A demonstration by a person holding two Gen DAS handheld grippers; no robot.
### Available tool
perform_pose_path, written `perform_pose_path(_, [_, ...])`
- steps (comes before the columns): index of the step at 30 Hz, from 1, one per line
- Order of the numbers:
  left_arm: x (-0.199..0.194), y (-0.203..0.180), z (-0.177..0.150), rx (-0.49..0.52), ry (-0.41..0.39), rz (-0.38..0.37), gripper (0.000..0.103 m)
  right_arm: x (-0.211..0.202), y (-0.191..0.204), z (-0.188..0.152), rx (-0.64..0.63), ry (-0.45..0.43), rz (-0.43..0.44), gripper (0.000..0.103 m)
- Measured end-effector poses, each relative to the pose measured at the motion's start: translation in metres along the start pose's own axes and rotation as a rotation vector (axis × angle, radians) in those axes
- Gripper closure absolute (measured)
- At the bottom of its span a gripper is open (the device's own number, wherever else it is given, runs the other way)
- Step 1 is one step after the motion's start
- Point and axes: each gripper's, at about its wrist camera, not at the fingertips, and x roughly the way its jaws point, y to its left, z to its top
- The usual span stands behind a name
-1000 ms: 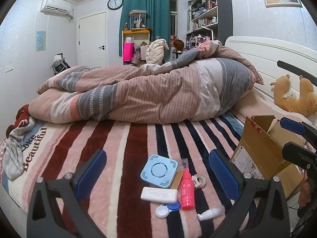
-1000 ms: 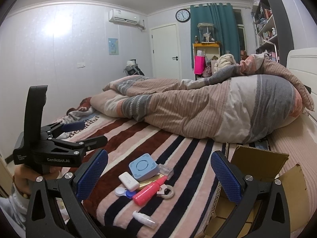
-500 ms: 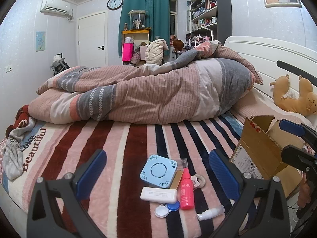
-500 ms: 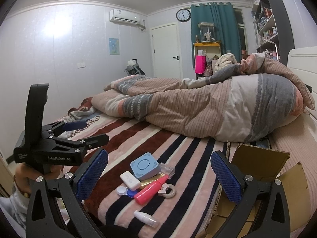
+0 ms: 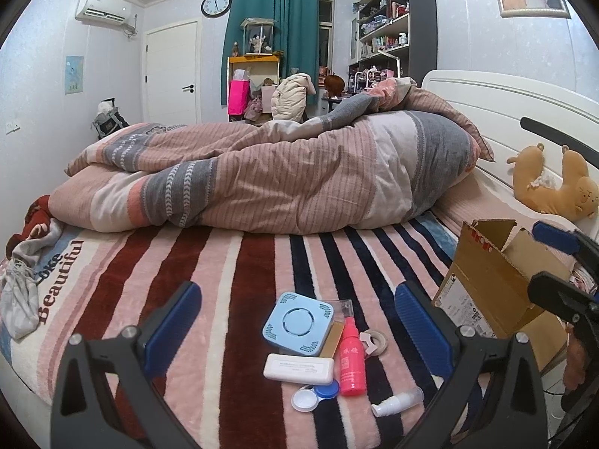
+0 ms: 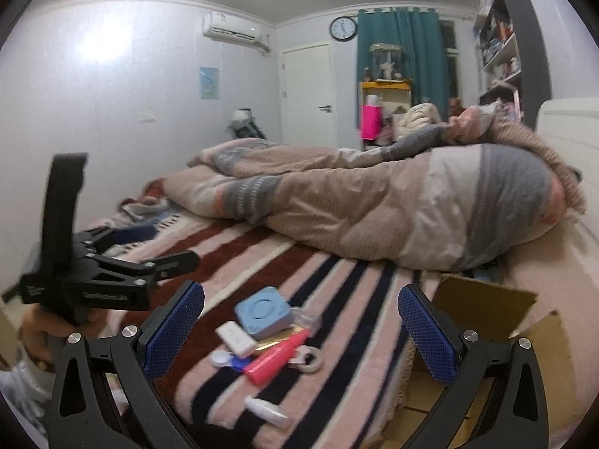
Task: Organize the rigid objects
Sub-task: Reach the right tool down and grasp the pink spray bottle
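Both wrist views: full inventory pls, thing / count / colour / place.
square box: 1, light blue, on striped blanket
flat case: 1, white, in front of square box
spray bottle: 1, pink, right of flat case
lens case: 1, white and blue, nearest edge
small bottle: 1, white, lying down, near edge
tape roll: 1, pale, right of spray bottle
cardboard box: 1, brown, open, right side of bed
duvet: 1, pink and grey, bunched behind
plush toy: 1, tan, by headboard
left hand-held gripper: open, empty
right hand-held gripper: open, empty

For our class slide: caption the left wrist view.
Open left gripper hovers over toiletries beside a cardboard box on the striped bed.
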Motion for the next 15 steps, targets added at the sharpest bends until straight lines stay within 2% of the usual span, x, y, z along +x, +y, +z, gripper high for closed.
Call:
perform_pose_path(1, [0.0,0.002,0.0,-0.003,0.0,-0.004,0.0,0.001,0.005,0.003,-0.018,0.01,-0.041,0.0])
perform_pose_path(2, [0.001,0.005,0.0,-0.006,0.0,-0.009,0.0,0.001,0.009,0.004,-0.031,0.015,-0.043,0.0])
perform_pose_path(7, [0.006,0.028,0.0,-0.023,0.006,-0.008,0.0,0.011,0.036,0.015,-0.091,0.023,0.034,0.0])
perform_pose_path(9, [0.01,0.04,-0.001,-0.033,0.015,-0.006,0.0,0.025,0.049,0.015,-0.109,0.048,0.022,0.011])
perform_pose_path(11, [0.016,0.05,-0.004,-0.04,0.03,0.002,0.0,0.045,0.058,0.012,-0.104,0.104,0.031,0.032])
perform_pose_path(15, [0.028,0.071,-0.013,-0.043,0.057,0.029,0.0,0.092,0.063,-0.011,-0.02,0.262,0.104,0.045])
